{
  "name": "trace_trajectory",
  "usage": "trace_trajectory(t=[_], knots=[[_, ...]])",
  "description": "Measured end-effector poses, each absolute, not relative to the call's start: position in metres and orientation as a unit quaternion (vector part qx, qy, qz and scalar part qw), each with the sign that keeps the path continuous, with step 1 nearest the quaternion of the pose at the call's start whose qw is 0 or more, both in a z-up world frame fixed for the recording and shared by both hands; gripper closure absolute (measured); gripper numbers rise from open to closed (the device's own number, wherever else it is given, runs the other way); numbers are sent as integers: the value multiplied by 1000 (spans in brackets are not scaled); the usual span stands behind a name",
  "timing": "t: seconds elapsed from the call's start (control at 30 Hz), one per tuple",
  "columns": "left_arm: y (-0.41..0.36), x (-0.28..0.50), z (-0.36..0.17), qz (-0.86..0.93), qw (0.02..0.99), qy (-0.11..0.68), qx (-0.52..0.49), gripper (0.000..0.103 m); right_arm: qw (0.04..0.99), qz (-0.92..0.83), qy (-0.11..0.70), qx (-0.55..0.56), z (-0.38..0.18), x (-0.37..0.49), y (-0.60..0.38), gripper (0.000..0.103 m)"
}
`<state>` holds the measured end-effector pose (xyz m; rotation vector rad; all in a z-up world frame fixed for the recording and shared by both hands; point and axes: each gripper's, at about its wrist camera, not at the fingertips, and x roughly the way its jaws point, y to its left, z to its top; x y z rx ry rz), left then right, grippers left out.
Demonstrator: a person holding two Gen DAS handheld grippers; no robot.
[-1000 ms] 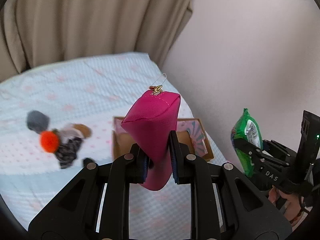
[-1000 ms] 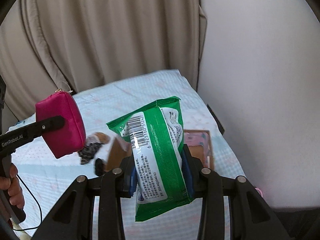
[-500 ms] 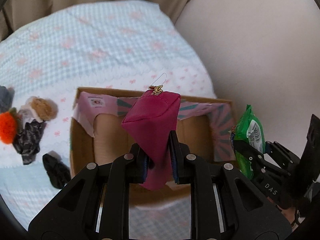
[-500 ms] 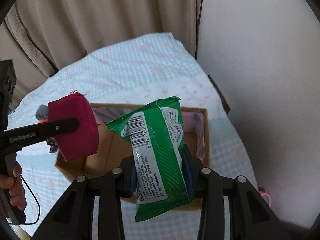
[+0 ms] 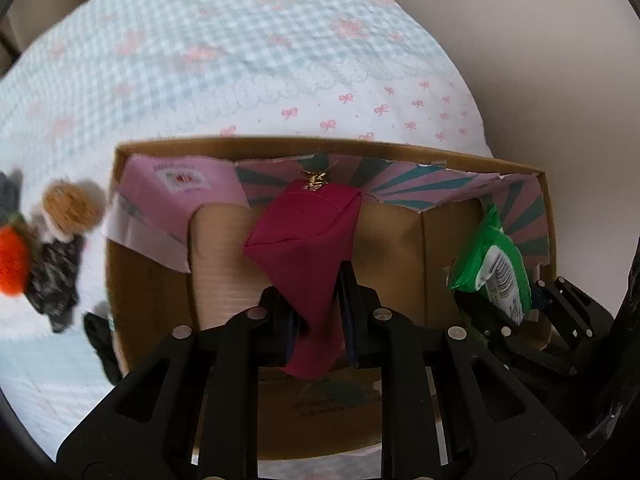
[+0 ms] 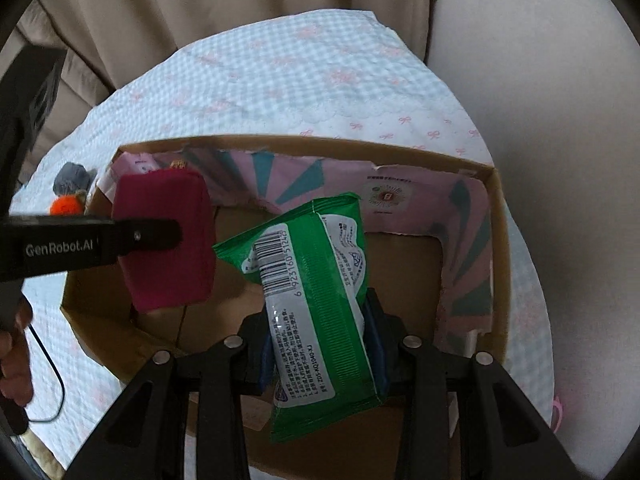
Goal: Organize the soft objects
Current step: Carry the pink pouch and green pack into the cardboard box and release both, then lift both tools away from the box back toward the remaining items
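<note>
Both grippers dropped since earlier frames; box now fills view beneath them, curtain mostly gone from left view. Left gripper (image 5: 318,320) clamped on pink pouch (image 5: 308,248), pouch hanging over box (image 5: 152,280) interior, left half. Right gripper (image 6: 322,344) clamped on green wipes pack (image 6: 316,304), over box right half. Box on checked bedspread (image 5: 200,60). Left of box: orange pompom (image 5: 12,264), brown plush (image 5: 70,204), dark fabric bits (image 5: 52,284).
</note>
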<state>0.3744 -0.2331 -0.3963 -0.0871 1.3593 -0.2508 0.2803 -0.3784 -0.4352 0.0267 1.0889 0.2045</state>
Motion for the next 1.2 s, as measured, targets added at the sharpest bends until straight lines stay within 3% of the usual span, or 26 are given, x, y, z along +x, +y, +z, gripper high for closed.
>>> trace_trajectory(t=[0.03,0.07,0.1,0.13,0.17,0.2,0.6,1.2], knots=[[-234,376,-393,-108,772,625,-32,80,848,98,521,10,-437,281,-378,65],[-234,377,-390,-101,774,624,-24,59,848,98,520,7,-436,281,-376,62],[-235,378,-385,-90,778,621,-9,39,851,100,515,1,-436,280,-375,51],[-235,379,-382,-84,783,617,1,1,856,105,506,-6,-434,279,-373,23],[-235,379,-379,-81,788,610,8,0,859,110,499,-11,-432,277,-372,7],[-234,380,-378,-85,788,609,6,0,863,119,491,-16,-430,276,-370,0],[-222,360,-359,-94,790,605,0,0,877,120,465,-27,-408,256,-360,0],[-187,265,-207,-124,854,503,-44,0,920,67,385,-9,-284,178,-365,0]])
